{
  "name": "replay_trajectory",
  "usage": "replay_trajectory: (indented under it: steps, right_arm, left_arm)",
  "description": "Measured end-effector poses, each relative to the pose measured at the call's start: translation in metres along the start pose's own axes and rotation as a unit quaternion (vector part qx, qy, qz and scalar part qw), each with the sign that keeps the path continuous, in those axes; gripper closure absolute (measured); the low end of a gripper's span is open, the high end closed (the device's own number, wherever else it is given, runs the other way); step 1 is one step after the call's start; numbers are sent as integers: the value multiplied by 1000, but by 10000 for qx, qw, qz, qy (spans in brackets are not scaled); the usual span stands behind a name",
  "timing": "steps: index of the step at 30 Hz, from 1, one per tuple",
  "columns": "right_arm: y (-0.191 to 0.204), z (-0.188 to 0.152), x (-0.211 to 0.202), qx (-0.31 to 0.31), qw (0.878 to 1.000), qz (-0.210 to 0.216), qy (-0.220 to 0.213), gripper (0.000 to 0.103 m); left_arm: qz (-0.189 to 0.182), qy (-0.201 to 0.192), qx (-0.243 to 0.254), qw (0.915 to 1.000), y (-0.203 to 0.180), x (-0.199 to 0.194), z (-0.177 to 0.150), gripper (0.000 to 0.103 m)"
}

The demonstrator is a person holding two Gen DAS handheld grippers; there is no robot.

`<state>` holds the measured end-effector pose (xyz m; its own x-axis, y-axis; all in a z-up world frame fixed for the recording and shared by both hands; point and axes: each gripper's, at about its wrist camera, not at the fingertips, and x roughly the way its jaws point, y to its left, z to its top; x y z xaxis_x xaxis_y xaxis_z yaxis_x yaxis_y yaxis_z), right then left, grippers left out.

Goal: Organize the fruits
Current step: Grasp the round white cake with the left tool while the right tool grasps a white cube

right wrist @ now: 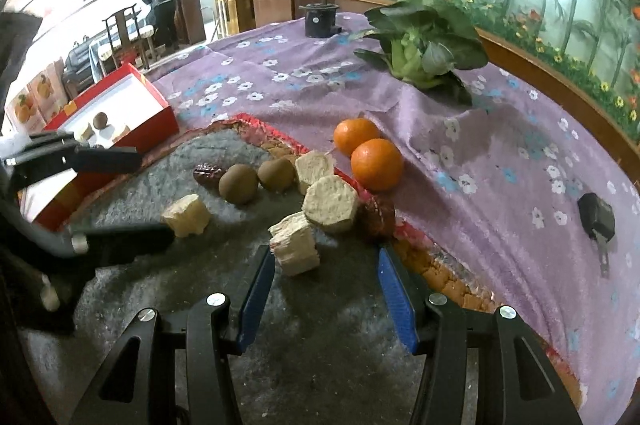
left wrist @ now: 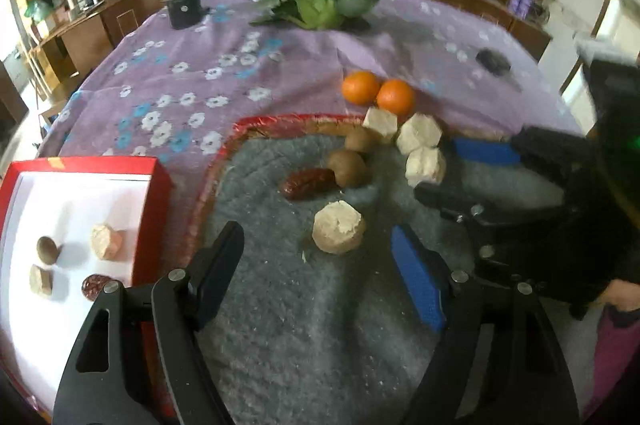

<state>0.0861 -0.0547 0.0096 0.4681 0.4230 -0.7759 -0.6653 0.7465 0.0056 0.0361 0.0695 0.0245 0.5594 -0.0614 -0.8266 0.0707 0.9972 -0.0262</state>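
my left gripper (left wrist: 316, 277): wide open, empty, beige chunk (left wrist: 339, 232) at 12
my right gripper (right wrist: 326, 289): wide open, empty, chunk (right wrist: 296, 249) at 11
box (left wrist: 154, 193): left view 9, some fruit inside
oranges (right wrist: 368, 153): right view 12, on cloth
writing: none legible

1. The left gripper (left wrist: 320, 265) is held low over the grey mat (left wrist: 300, 325), and its two fingers stand wide apart with nothing between them.
2. Its left finger shows a dark pad, and its right finger shows a blue pad (left wrist: 418, 285).
3. The right gripper (right wrist: 324, 281) is also low over the grey mat, at the right side of the left gripper, with its fingers spread and holding nothing.
4. Both blue pads (right wrist: 256, 301) of the right gripper face each other across the gap.
5. In the left wrist view the right gripper comes in from the right edge, above the mat.
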Motion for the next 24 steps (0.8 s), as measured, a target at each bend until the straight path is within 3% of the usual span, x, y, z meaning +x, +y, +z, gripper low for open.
replay_trajectory:
  steps: [6,8,10,12,16,24]
  right_arm:
    - [3,1,2,-176,9998,-85,48,53]
    - [4,1,2,-183,9998,-14,13,58]
    - [6,2,4,-207,9998,-7,23,60]
    - [7,2,5,-194,9998,-10,32,63]
    - [7,1,2,-16,9999,137,71,80]
    - [17,1,-29,471,9969,619,-138,82]
  left_arm:
    - [103,150,-84,9998,3,25,7,27]
    - [41,89,-66,9999,3,23,6,37]
    - [-59,68,85,9999,-2,20,4,61]
    - [-128,84,96,9998,-7,16,3,73]
    - [30,69,97,9999,-7,7,-1,73]
    - [283,-408,-137,9987,27,-48,-15,73]
